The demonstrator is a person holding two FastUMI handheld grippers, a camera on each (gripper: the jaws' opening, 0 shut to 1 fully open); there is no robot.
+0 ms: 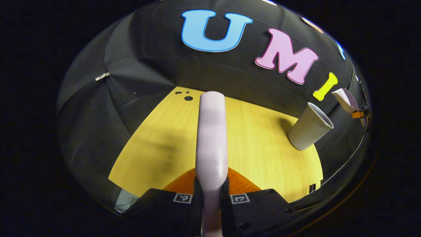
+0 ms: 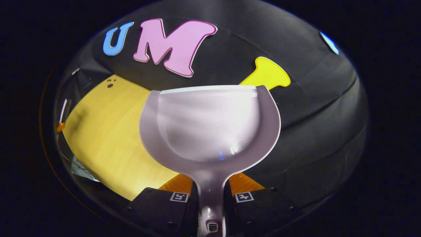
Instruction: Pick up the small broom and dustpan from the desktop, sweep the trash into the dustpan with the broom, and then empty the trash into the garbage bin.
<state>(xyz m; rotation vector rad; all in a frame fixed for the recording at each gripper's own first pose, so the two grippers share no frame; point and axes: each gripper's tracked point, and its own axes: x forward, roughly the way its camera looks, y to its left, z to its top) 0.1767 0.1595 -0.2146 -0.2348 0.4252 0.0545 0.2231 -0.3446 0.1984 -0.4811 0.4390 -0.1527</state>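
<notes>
Fingers of the left gripper (image 1: pixel 211 197) are closed tight on the pale lilac handle of the broom (image 1: pixel 212 138), which sticks straight out ahead above the yellow wooden desktop (image 1: pixel 263 148); the bristles cannot be seen. Fingers of the right gripper (image 2: pixel 212 197) pinch the handle of the matching dustpan (image 2: pixel 210 128), held up with its scoop facing the camera and nothing visible in it. A ribbed white garbage bin (image 1: pixel 309 126) stands open-mouthed near the desktop's far right edge, its inside hidden
</notes>
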